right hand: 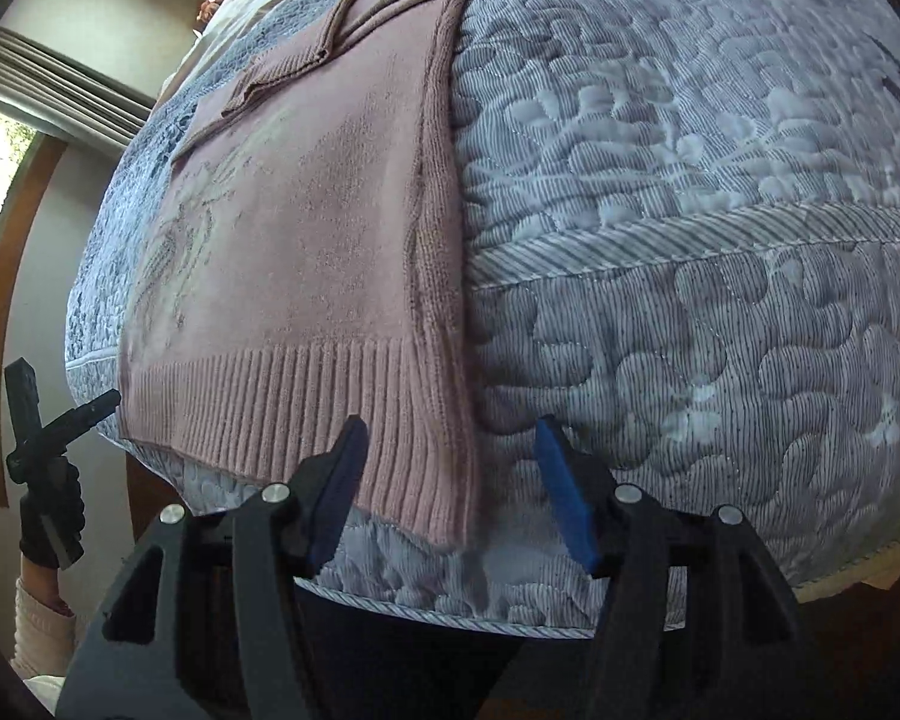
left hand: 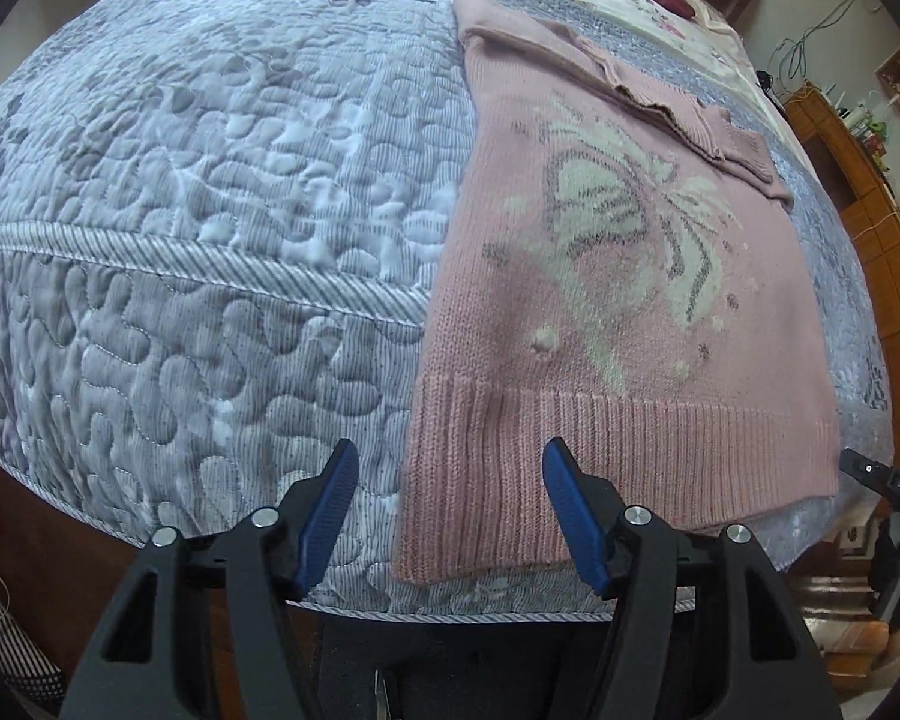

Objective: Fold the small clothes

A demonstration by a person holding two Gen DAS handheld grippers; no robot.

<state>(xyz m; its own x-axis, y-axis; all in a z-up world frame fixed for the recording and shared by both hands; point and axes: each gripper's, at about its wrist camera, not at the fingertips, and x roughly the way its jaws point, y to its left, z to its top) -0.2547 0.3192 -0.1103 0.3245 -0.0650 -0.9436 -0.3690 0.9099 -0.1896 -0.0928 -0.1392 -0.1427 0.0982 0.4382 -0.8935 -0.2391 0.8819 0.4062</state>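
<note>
A pink knit sweater point(left hand: 600, 312) lies flat on the quilted bed point(left hand: 210, 210), sleeves already folded across the chest, ribbed hem point(left hand: 600, 450) at the near edge of the mattress. The left gripper point(left hand: 444, 516) hangs with its jaws apart over the hem's left corner; the right gripper point(right hand: 450, 492), jaws likewise apart and empty, straddles the right corner. That pairing looks chosen so both corners can be pinched and the hem carried toward the collar.
</note>
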